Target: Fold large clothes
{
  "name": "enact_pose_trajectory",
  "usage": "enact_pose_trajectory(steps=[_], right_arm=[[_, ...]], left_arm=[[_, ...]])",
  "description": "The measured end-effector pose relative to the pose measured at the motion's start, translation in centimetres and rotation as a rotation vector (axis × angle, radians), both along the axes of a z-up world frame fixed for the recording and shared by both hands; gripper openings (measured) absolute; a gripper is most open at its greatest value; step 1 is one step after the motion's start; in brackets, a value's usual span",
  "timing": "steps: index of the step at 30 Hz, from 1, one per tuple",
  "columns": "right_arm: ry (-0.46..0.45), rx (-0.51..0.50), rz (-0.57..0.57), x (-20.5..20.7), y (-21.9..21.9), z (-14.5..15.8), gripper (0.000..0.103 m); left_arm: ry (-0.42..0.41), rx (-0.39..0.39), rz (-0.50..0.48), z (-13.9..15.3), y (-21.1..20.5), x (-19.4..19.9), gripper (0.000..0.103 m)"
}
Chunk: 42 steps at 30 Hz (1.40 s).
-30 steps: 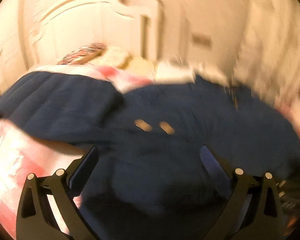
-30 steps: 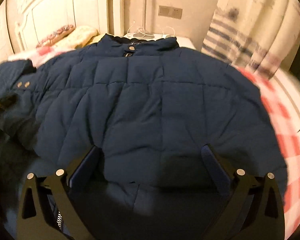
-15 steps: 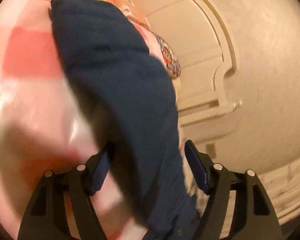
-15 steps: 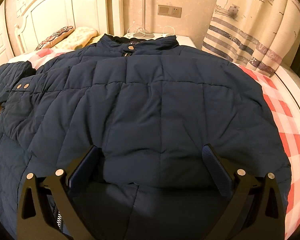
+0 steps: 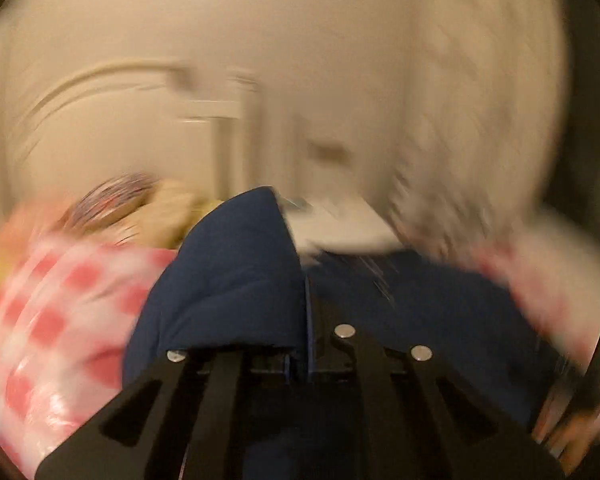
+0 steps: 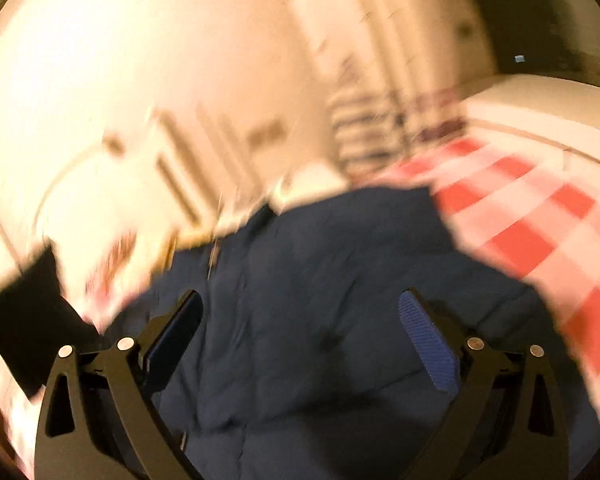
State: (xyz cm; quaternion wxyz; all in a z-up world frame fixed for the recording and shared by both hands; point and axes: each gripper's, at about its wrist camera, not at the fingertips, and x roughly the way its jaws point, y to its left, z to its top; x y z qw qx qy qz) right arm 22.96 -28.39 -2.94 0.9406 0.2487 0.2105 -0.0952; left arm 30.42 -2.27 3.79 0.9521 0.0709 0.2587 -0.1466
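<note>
A large navy quilted jacket lies spread on a bed with a pink-and-white checked cover. In the left wrist view my left gripper is shut on the jacket's sleeve, which rises in a fold ahead of the fingers; the jacket body lies to the right. In the right wrist view my right gripper is open just above the jacket body, with nothing between its fingers. Both views are motion-blurred.
A white headboard and pillows stand at the bed's far end. A white nightstand and a striped curtain are beyond the jacket. The checked cover shows left of the sleeve.
My left gripper has closed on the sleeve and swung back toward the jacket body. My right gripper has tilted and shifted over the jacket, still open.
</note>
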Motion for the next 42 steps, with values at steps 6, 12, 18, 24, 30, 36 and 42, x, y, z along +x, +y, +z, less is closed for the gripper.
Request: enact_pose_trajectory(steps=[6,12,18,24,30,36,42], right_arm=[[-0.03,0.084,-0.107,-0.7,-2.9,-0.6,0.095],[0.03,0.141,-0.101,-0.2,-4.0,-1.7,0.095],[0.036,0.136,-0.091,-0.1,-3.9,-1.7,0.095],[0.056,0.065,-0.045,0.7,-2.5,-1.4,0.095],[0.015,-0.116,0.222,1.5,3.6,0.6,0.095],[0.042,-0.626,0.515,1.3,16.6,2.5,0.096],[0.166,-0.945,0.656,3.8,25.1,0.3,0.096]], left_arm=[[0.174,0.378,-0.187,-12.2,-11.8,-1.6,0.054],[0.11,0.394,-0.253,-9.6,-10.6,-4.4,0.085],[-0.091,0.251,-0.171,-4.5,-3.0,-9.3,0.1],[0.201,0.037,0.394,-8.3,8.6,-5.2,0.097],[0.285,0.099,0.467,-11.1,9.7,-4.5,0.097],[0.191,0.128,0.663,-10.4,12.0,-6.5,0.095],[0.117,0.078,0.723,-9.1,13.4,-8.0,0.094]])
